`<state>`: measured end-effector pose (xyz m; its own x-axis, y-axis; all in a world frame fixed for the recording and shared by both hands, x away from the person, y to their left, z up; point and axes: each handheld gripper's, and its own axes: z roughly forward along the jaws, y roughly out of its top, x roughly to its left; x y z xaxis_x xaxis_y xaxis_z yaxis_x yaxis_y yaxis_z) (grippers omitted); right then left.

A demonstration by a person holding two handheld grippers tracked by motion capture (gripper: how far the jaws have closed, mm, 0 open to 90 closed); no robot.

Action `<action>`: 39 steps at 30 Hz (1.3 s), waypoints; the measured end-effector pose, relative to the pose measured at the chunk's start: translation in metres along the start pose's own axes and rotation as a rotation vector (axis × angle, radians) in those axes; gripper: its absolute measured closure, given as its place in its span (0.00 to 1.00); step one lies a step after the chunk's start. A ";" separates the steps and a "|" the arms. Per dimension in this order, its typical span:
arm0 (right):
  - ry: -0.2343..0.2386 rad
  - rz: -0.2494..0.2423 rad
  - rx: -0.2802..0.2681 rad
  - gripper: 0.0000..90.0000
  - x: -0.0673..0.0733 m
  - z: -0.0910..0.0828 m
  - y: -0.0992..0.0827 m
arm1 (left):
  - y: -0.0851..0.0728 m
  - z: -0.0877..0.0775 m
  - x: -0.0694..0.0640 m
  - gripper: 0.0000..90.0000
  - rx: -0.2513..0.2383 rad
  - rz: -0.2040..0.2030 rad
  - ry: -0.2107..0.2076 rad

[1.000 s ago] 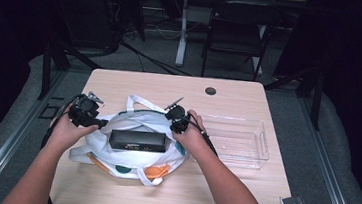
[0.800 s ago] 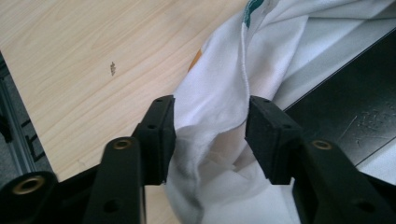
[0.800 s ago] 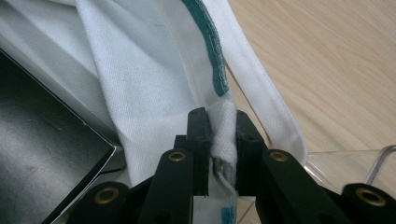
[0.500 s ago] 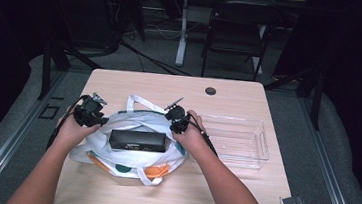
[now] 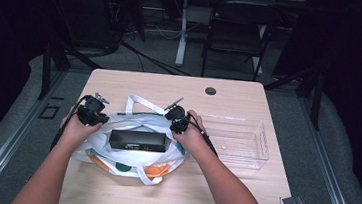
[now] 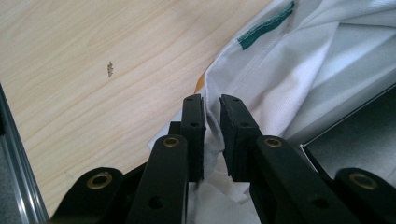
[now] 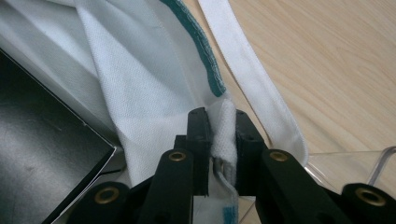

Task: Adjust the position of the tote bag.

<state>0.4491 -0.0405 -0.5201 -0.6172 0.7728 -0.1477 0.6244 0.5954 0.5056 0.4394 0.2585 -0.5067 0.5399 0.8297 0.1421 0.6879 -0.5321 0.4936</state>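
Near edge of table (image 5: pixel 109 195): two forearms come in, each hand on a gripper at the mouth of a white fabric bag (image 5: pixel 128 157) with coloured spots, lying mid-table. Black box (image 5: pixel 137 140) sits in the bag's opening between the two hands. Left gripper (image 6: pixel 212 105): jaws have just been closing, a fold of the bag's rim between them; a sliver of gap shows, pads look to be meeting the cloth, so I read it as pinched. Right gripper (image 7: pixel 219 116): closed tight on a bunched wad of rim fabric, beside the green-edged hem and white strap (image 7: pixel 252 65). Step in hand looks like spreading the mouth around the box. To do it well: confirm the left bite is firm before pulling, draw both rims apart evenly and slightly up, avoid dragging the box. Farther right, clear plastic tray (image 5: pixel 260 140), just beside the bag.
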 end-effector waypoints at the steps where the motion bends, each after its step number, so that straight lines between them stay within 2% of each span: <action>1: 0.000 -0.001 -0.001 0.89 0.000 0.000 0.000 | 0.000 0.002 0.000 0.90 0.003 -0.006 0.001; 6: 0.001 -0.006 0.001 0.89 0.000 -0.001 0.000 | 0.001 0.006 0.000 0.90 0.007 -0.019 -0.008; 11: 0.003 0.015 -0.032 0.88 0.001 -0.002 0.000 | 0.001 0.008 0.002 0.91 0.016 -0.027 -0.026; 14: 0.007 0.015 -0.032 0.87 0.001 -0.005 0.000 | 0.001 0.008 0.002 0.91 0.017 -0.028 -0.026; 16: 0.019 0.015 -0.063 0.84 0.001 -0.010 0.001 | 0.002 0.008 0.002 0.91 0.018 -0.029 -0.026; 19: 0.026 0.015 -0.077 0.82 0.002 -0.015 0.001 | 0.002 0.009 0.001 0.91 0.020 -0.031 -0.024; 22: 0.044 0.027 -0.106 0.77 0.003 -0.022 0.002 | 0.002 0.010 0.000 0.91 0.020 -0.030 -0.024; 23: 0.049 0.020 -0.095 0.75 0.002 -0.025 0.002 | 0.002 0.010 0.000 0.91 0.022 -0.030 -0.023; 24: 0.057 0.019 -0.109 0.73 0.003 -0.030 0.002 | 0.002 0.009 0.000 0.91 0.023 -0.032 -0.027; 25: 0.062 0.025 -0.124 0.72 0.003 -0.033 0.002 | 0.002 0.009 0.000 0.91 0.023 -0.034 -0.028; 27: 0.066 0.015 -0.120 0.72 0.002 -0.037 0.002 | 0.002 0.009 0.001 0.91 0.027 -0.036 -0.033; 28: 0.074 0.027 -0.147 0.70 0.003 -0.042 0.002 | 0.002 0.009 0.001 0.91 0.027 -0.037 -0.036; 29: 0.074 0.027 -0.147 0.70 0.003 -0.042 0.002 | 0.002 0.009 0.001 0.91 0.028 -0.038 -0.038; 32: 0.082 0.010 -0.175 0.67 0.005 -0.054 0.000 | 0.002 0.009 0.001 0.91 0.029 -0.039 -0.038; 39: 0.097 0.008 -0.229 0.66 0.010 -0.076 -0.012 | 0.002 0.008 0.000 0.90 0.029 -0.043 -0.043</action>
<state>0.3992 -0.0570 -0.4630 -0.6626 0.7460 -0.0664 0.5114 0.5153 0.6877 0.4452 0.2564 -0.5127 0.5293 0.8443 0.0842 0.7244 -0.5013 0.4732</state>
